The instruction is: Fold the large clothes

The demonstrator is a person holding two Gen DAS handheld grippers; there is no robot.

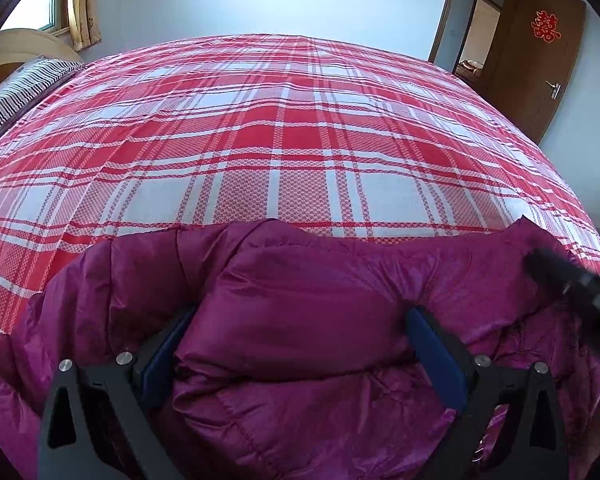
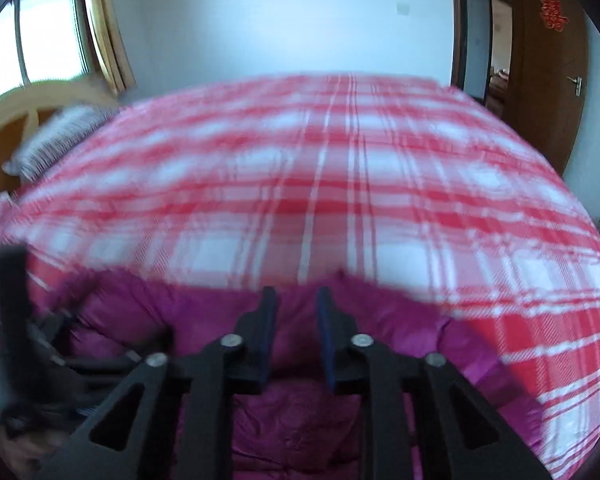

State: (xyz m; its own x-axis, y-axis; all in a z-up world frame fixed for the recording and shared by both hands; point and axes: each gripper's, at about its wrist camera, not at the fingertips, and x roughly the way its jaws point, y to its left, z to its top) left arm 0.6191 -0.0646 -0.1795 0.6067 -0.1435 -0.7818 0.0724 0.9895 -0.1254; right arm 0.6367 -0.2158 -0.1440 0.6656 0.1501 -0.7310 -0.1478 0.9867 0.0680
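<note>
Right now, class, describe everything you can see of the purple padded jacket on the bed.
The purple padded jacket is a glossy magenta garment with stitched quilting lines, puffy and creased. It lies bunched at the near edge of the red and white checked bedspread. The left tool straddles a thick fold of it, its blue pads wide apart against the fabric's sides. The right tool hangs over the jacket with nothing between its narrowly parted pads. No zip or collar can be made out.
</note>
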